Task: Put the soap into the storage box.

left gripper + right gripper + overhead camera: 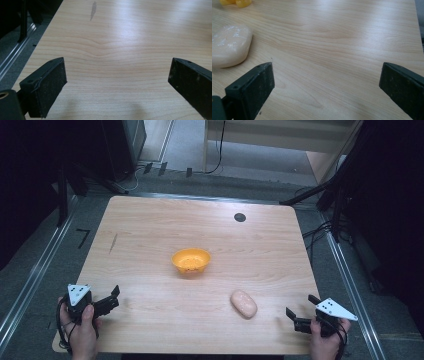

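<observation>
An orange bowl [191, 260] sits at the middle of the wooden table [150, 230]. A pale pinkish, potato-shaped lump [243, 303] lies on the table to its near right, and fills the left edge of the right gripper view [229, 46]. My left gripper [112, 298] rests at the near left corner, held in a hand, its jaws wide apart over bare wood [117, 75]. At the near right my right gripper [300, 309] is open too, a little right of the lump, nothing between its jaws [327, 82].
A small dark round hole [240, 217] marks the far right of the table, and a dark streak [113, 243] the left side. Metal rails [35, 275] run along both table sides. Black stands and cables [320, 227] crowd the floor beyond.
</observation>
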A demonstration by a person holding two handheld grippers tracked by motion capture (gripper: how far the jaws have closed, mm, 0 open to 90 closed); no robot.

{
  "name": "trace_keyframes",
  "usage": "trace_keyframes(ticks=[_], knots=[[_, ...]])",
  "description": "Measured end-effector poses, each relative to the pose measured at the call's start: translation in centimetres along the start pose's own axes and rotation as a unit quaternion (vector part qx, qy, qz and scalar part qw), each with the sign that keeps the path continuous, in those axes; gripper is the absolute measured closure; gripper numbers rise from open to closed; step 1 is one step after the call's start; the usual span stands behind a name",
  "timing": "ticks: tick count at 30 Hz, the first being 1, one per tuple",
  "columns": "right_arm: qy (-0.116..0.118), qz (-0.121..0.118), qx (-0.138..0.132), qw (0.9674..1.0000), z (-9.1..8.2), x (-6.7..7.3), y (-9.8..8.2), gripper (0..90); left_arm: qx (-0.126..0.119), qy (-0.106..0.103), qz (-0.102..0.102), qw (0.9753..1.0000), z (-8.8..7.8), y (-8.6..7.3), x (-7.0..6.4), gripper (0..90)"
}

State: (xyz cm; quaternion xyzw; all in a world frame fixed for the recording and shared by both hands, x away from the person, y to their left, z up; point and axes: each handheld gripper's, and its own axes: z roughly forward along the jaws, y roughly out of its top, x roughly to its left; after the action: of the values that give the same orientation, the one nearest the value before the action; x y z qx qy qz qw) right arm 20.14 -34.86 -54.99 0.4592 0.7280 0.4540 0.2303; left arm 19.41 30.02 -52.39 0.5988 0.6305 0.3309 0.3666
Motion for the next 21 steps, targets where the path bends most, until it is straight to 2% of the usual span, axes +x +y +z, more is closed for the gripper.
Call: trace_keyframes(ticks=[5,8,10,11,12,13,14,15,17,18,19,21], knots=[[0.004,0.005,-0.003,1.0000,0.0,-0.2,0.0,2.2,-0.005,0.002,0.006,1.0000,-0.2,-0.1,-0.3,5.0],[0.017,0.009,0.002,0.9998,0.0,-0.3,0.0,4.6,-0.009,0.004,0.009,0.9999,-0.2,-0.2,-0.4,5.2],[0.026,0.002,0.021,0.9994,0.3,-0.3,0.2,4.6,-0.012,0.011,0.013,0.9998,-0.3,-0.2,-0.5,5.2],[0.026,0.002,0.021,0.9994,0.3,-0.3,0.2,4.6,-0.014,0.012,0.017,0.9997,-0.3,-0.2,-0.7,5.2],[0.028,-0.003,0.029,0.9992,0.5,-0.2,0.3,4.6,-0.016,0.011,0.026,0.9995,-0.4,-0.3,-0.8,5.2],[0.031,-0.013,0.046,0.9984,0.8,0.1,0.6,4.6,-0.022,0.003,0.033,0.9992,-0.5,-0.3,-0.8,5.2],[0.031,-0.013,0.046,0.9984,0.8,0.1,0.6,4.6,-0.028,-0.005,0.037,0.9989,-0.5,-0.4,-0.9,5.2],[0.033,-0.019,0.057,0.9976,1.0,0.4,0.8,4.6,-0.031,-0.011,0.043,0.9985,-0.6,-0.4,-1.0,5.2],[0.034,-0.021,0.063,0.9972,1.1,0.5,1.1,4.6,-0.029,-0.006,0.053,0.9982,-0.6,-0.4,-1.2,5.2],[0.033,-0.025,0.075,0.9963,1.3,0.8,1.5,4.9,-0.023,-0.005,0.058,0.9980,-0.5,-0.4,-1.4,5.3],[0.033,-0.025,0.075,0.9963,1.3,0.8,1.5,4.9,-0.023,-0.005,0.058,0.9980,-0.5,-0.4,-1.4,5.3],[0.032,-0.035,0.096,0.9943,1.6,1.3,2.3,5.0,-0.020,-0.005,0.060,0.9980,-0.4,-0.4,-1.3,5.3]])
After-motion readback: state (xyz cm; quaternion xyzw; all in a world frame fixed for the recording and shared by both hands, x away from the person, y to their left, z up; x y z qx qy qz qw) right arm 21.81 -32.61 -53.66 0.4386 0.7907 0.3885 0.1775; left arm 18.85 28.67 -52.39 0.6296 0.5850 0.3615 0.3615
